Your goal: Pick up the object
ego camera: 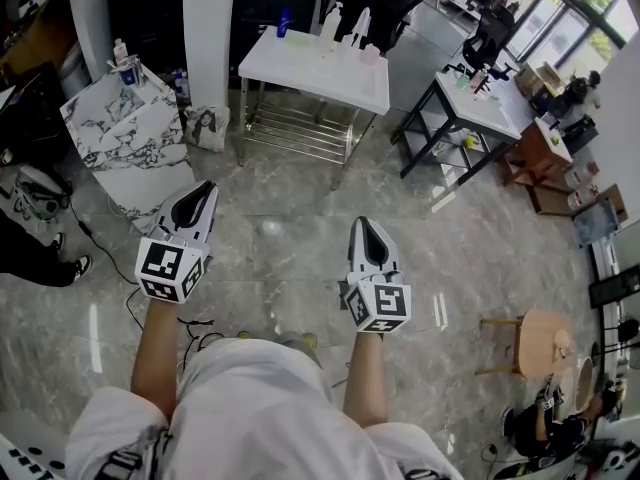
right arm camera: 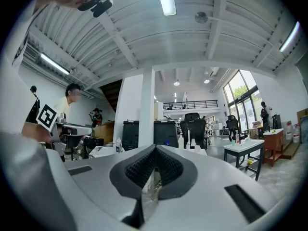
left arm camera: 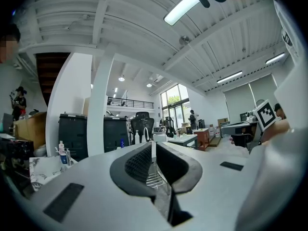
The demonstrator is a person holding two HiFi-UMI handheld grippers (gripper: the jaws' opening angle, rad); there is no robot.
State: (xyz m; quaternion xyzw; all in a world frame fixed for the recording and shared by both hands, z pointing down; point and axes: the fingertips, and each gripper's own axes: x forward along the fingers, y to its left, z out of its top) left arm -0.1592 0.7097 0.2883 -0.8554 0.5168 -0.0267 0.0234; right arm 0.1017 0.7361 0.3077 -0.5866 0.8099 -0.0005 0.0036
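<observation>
I stand on a marble floor (ego camera: 290,238) holding both grippers at waist height, pointed forward. My left gripper (ego camera: 205,186) is shut and holds nothing; in the left gripper view its jaws (left arm camera: 153,146) stand almost together. My right gripper (ego camera: 360,224) is also shut and empty, and its jaws (right arm camera: 155,150) meet at the tips. A white table (ego camera: 300,68) stands ahead, well beyond both grippers. It carries a blue bottle (ego camera: 284,22) and white bottles (ego camera: 332,23). In both gripper views the table shows small behind the jaws.
A marble-topped stand (ego camera: 135,143) with small bottles is at the left, beside a white column (ego camera: 210,38). A black-framed table (ego camera: 480,103) stands at the right. A wooden stool (ego camera: 540,343) and a seated person (ego camera: 555,428) are at the lower right. Cables (ego camera: 100,248) lie on the floor.
</observation>
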